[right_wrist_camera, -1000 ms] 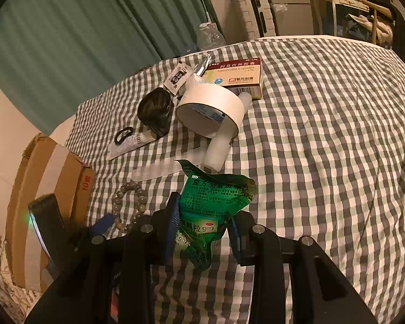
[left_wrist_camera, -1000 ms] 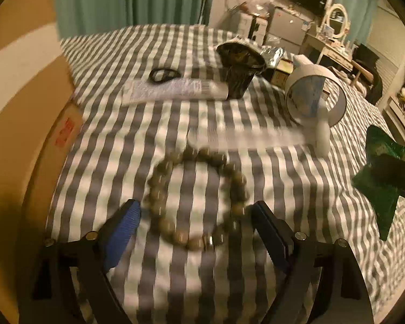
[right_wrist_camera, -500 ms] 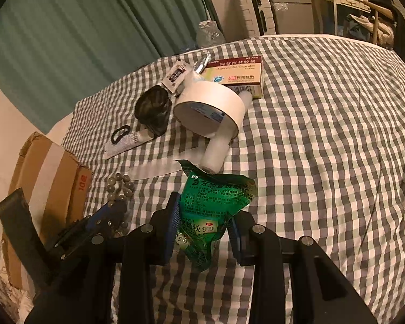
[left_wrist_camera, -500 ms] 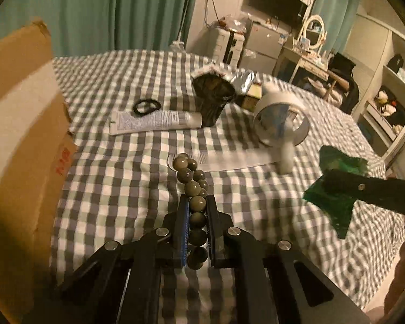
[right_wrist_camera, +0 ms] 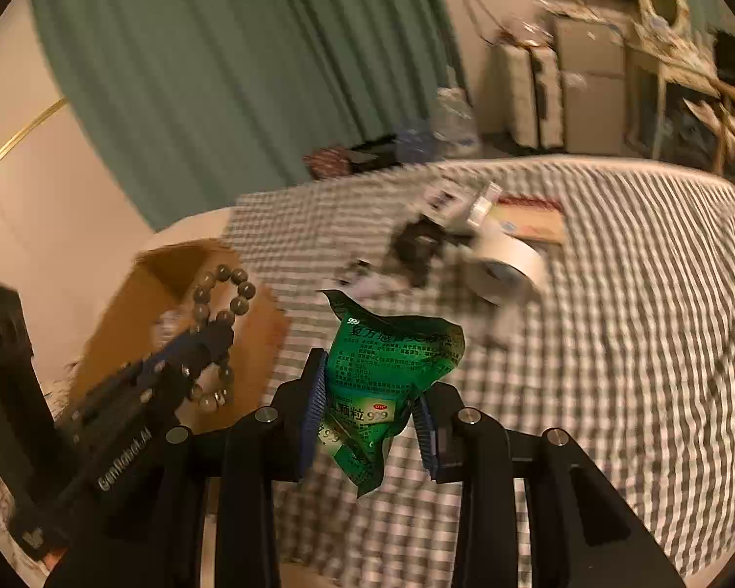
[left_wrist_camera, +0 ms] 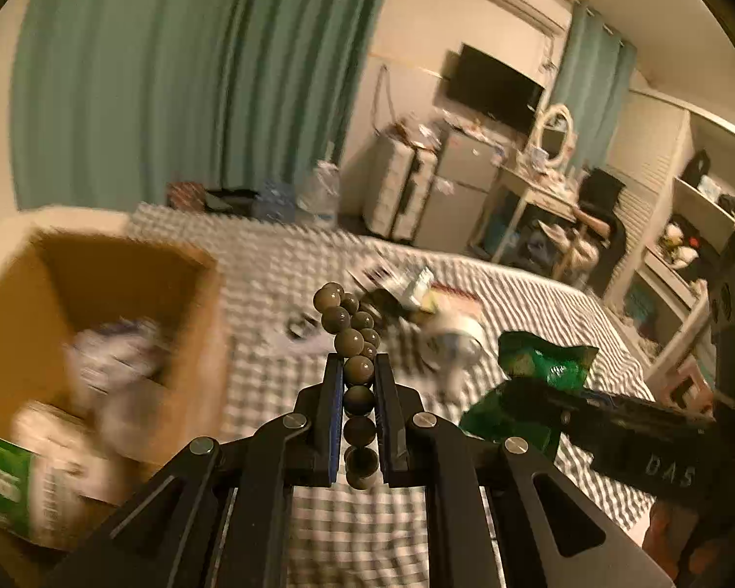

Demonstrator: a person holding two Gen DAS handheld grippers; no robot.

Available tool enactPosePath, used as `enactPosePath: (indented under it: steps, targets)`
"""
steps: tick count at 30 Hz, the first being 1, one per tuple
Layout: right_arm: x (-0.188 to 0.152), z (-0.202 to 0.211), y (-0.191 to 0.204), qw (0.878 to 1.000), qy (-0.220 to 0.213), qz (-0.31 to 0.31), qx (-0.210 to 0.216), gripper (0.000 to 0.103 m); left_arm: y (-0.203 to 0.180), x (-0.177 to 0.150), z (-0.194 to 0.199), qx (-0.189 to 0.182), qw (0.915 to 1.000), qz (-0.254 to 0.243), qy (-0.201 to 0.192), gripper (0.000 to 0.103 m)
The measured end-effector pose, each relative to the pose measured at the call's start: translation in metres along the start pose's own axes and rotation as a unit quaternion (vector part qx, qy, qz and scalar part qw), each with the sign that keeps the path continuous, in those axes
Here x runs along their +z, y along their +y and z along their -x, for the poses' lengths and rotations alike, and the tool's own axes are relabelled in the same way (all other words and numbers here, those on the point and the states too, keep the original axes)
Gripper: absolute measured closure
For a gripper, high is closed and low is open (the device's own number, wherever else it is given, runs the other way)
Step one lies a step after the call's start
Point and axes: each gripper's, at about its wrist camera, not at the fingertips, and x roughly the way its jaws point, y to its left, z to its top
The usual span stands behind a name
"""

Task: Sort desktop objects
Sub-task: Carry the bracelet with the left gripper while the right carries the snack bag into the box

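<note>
Currently both grippers are raised above the checked bedspread (right_wrist_camera: 637, 343), each pitched forward and downward.

Leftmost: open cardboard box (left_wrist_camera: 98, 323) at the bed's left edge, already holding blurred packets; contents not legible.

Left gripper (left_wrist_camera: 359, 382): jaws drawn narrow, blue pads pinching the bead bracelet (left_wrist_camera: 353, 343). The loop is squashed flat between the pads, beads stacked in a column; its upper end stands clear above the fingertips and its lower end hangs below them. In the right wrist view the same gripper (right_wrist_camera: 215, 338) reaches in from the lower left, angled up and to the right, with the bracelet (right_wrist_camera: 223, 294) looping above and below the tips, in front of the box (right_wrist_camera: 171, 294).

Right gripper (right_wrist_camera: 370, 392): jaws partly closed, clamped on the crumpled green sachet (right_wrist_camera: 392, 362), which sticks up past the fingertips and droops below them. In the left wrist view this gripper (left_wrist_camera: 519, 392) enters from the right edge, lying nearly level, sachet (left_wrist_camera: 539, 372) at its tip.

Further back on the bedspread, blurred: a white roll of tape (right_wrist_camera: 509, 264), a dark item beside it, a flat carton (right_wrist_camera: 529, 218) behind.
</note>
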Motion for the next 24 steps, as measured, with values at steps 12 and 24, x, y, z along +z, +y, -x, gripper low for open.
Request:
enactPosePath:
  steps: [12, 24]
  targets:
    - [0.003, -0.054, 0.141, 0.991, 0.062, 0.074, 0.095, 0.071, 0.122, -0.001, 0.052, 0.113, 0.9929, 0.028, 0.025, 0.092]
    - [0.015, -0.083, 0.148, 0.994, 0.064, 0.038, 0.078, 0.028, 0.153, -0.030, 0.048, 0.138, 0.9889, 0.031, 0.047, 0.019]
